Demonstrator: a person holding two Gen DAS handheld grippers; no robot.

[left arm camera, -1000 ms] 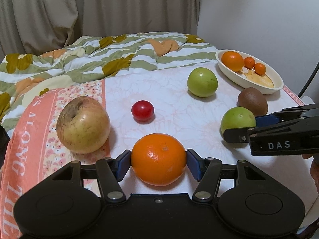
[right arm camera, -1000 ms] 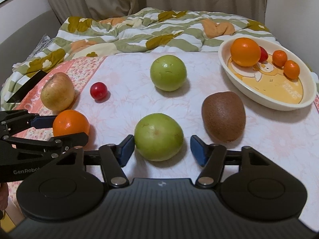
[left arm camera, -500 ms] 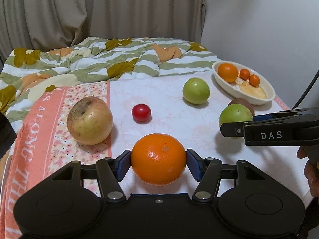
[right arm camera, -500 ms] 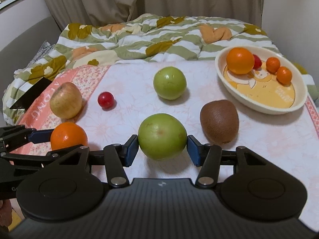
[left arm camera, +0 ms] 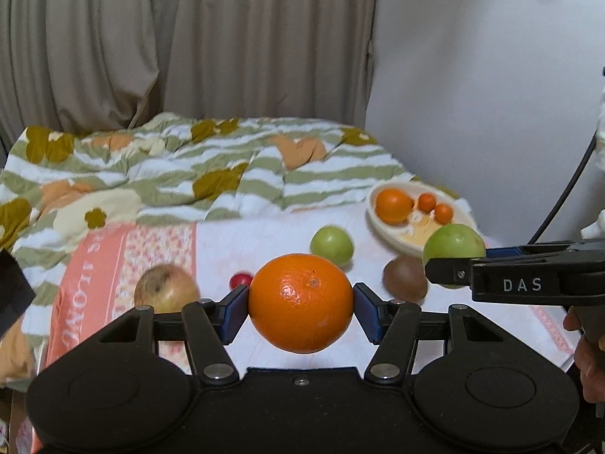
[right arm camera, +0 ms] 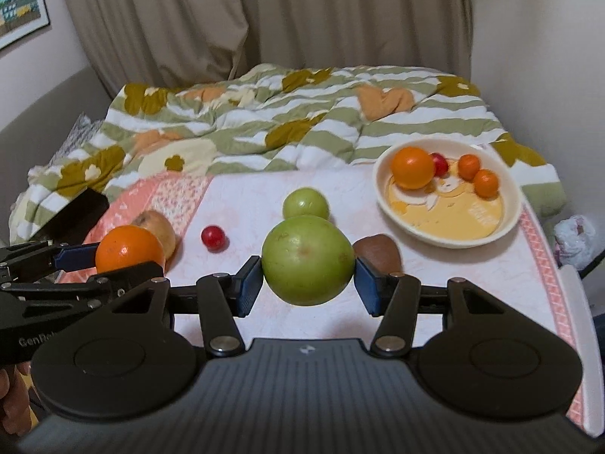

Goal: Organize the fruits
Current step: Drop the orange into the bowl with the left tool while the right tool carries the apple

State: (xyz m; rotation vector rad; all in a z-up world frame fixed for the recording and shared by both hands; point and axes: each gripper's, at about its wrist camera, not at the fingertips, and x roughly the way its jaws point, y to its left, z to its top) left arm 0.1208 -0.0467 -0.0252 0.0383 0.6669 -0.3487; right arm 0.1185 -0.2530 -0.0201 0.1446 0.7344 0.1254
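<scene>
My left gripper (left arm camera: 301,304) is shut on a large orange (left arm camera: 301,302) and holds it in the air above the table. My right gripper (right arm camera: 308,263) is shut on a green apple (right arm camera: 308,260), also lifted; it shows in the left wrist view (left arm camera: 453,246) too. The cream bowl (right arm camera: 506,223) stands at the back right with an orange (right arm camera: 412,167), two small mandarins (right arm camera: 485,184) and a red fruit (right arm camera: 440,164) in it. On the table lie a second green apple (right arm camera: 305,203), a kiwi (right arm camera: 378,252), a small red fruit (right arm camera: 213,237) and a yellow-brown apple (right arm camera: 160,229).
A striped flowered blanket (right arm camera: 302,121) is bunched behind the table. Curtains (right arm camera: 264,19) hang at the back, and a wall is on the right. A black cable (left arm camera: 563,196) hangs at the right. A white bag (right arm camera: 574,240) lies beyond the table's right edge.
Both grippers have risen, lifting the orange and the green apple off the table. The right gripper closed on its apple during the earlier frames.
</scene>
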